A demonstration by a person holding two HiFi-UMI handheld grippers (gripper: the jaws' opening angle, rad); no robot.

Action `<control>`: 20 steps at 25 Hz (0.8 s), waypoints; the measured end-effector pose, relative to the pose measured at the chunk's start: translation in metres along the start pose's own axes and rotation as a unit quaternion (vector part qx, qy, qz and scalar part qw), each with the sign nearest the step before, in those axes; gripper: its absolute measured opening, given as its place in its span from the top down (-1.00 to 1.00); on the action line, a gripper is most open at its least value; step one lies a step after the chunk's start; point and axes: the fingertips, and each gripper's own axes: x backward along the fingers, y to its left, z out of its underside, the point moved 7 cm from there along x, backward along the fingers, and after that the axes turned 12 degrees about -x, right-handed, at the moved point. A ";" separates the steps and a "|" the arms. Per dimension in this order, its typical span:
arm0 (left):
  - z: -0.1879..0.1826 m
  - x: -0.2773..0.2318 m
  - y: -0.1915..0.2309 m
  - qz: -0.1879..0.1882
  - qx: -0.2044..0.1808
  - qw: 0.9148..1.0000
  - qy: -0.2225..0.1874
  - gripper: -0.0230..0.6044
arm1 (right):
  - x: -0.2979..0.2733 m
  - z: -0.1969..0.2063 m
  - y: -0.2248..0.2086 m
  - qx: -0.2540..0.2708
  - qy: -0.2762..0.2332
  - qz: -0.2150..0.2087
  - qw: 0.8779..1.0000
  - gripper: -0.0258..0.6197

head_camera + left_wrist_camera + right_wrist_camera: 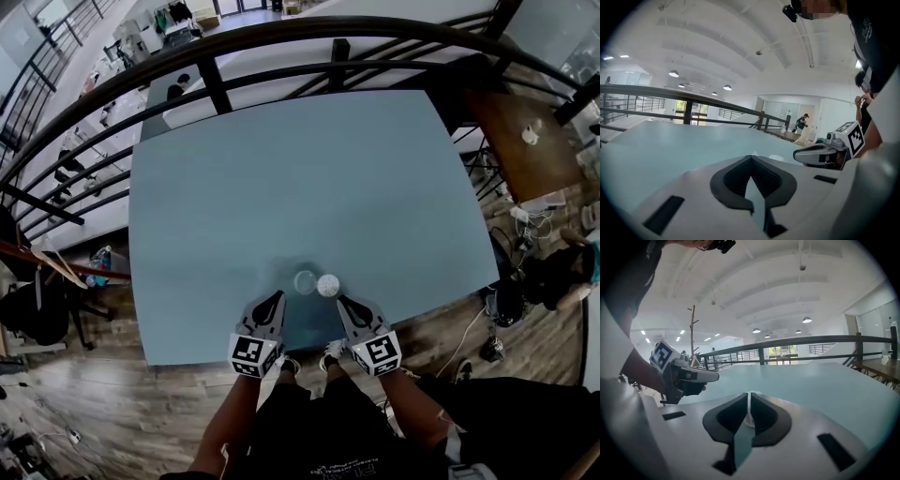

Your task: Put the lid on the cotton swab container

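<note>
**Both tongs closed, nothing held**

The cotton swab container (327, 285) stands uncovered near the front edge of the blue table (281, 178). Its clear lid (305, 281) lies just beside it. The left gripper (276, 295) and right gripper (342, 301) flank them, each with jaws pressed together, empty.

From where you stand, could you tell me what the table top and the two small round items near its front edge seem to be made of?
Table top: smooth matte pale blue-grey sheet, perhaps laminate; it shows only soft shadows.
Lid: likely clear plastic, since the table shows through its middle.
Cotton swab container: too small to tell; its top looks white, probably swab tips.
</note>
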 end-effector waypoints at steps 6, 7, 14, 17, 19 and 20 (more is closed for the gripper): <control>0.015 -0.006 -0.002 0.001 0.021 1.000 0.005 0.90 | -0.006 0.018 0.001 -0.017 0.016 0.005 1.000 0.77; 0.015 -0.006 -0.001 0.000 0.022 1.000 0.006 0.90 | -0.007 0.020 0.001 -0.019 0.018 0.007 1.000 0.60; 0.018 -0.008 0.005 0.000 0.021 1.000 0.012 0.90 | -0.020 0.033 -0.002 -0.022 0.032 0.026 0.999 0.36; 0.020 -0.009 0.004 0.001 0.021 1.000 0.012 0.90 | -0.030 0.037 -0.004 -0.014 0.034 0.028 0.999 0.25; 0.020 -0.013 0.003 0.001 0.022 1.000 0.010 0.90 | -0.036 0.034 -0.004 0.000 0.031 0.030 0.999 0.20; 0.020 -0.014 0.003 0.001 0.023 1.000 0.010 0.90 | -0.039 0.031 -0.003 0.004 0.034 0.031 0.999 0.19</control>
